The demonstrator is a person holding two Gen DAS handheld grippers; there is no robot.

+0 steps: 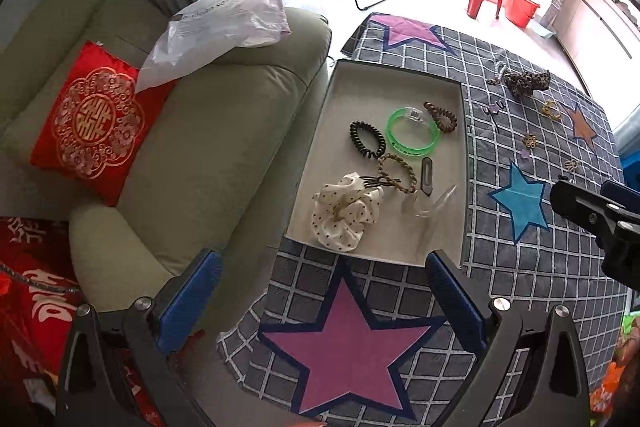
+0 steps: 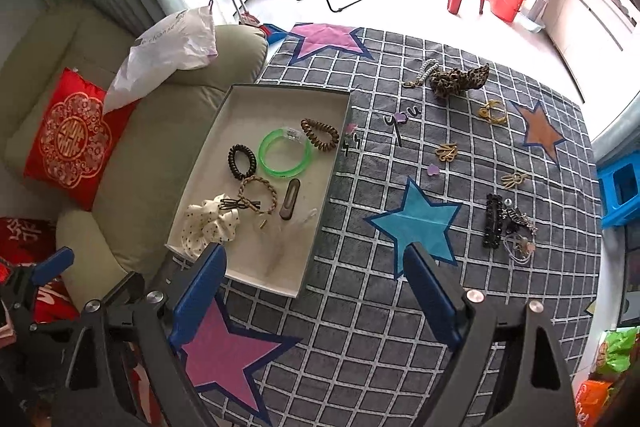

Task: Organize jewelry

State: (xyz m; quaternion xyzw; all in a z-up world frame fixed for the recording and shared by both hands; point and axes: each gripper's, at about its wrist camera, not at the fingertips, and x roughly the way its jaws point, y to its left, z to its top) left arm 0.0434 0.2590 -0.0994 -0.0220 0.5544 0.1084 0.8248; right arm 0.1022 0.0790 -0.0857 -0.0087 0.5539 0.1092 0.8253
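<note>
A cloth (image 2: 400, 307) covers the table, and a tray (image 2: 240, 269) rests on its left part, beside a sofa (image 2: 160, 155) on the left. In the tray, a spiral hair tie (image 2: 319, 135) lies far right, a bangle (image 2: 285, 153) just left of it, and a second spiral tie (image 2: 242, 161) further left. Nearer sit a braided tie (image 2: 258, 195), with a hair clip (image 2: 289, 203) to its right and a scrunchie (image 2: 208, 223) to its near left. On the cloth right of the tray, a patterned scrunchie (image 2: 460, 79) lies far, with a bead string (image 2: 424, 71) just left of it. A barrette (image 2: 493, 221) lies near right. A cushion (image 2: 70, 139) and a bag (image 2: 168, 51) rest on the sofa.
</note>
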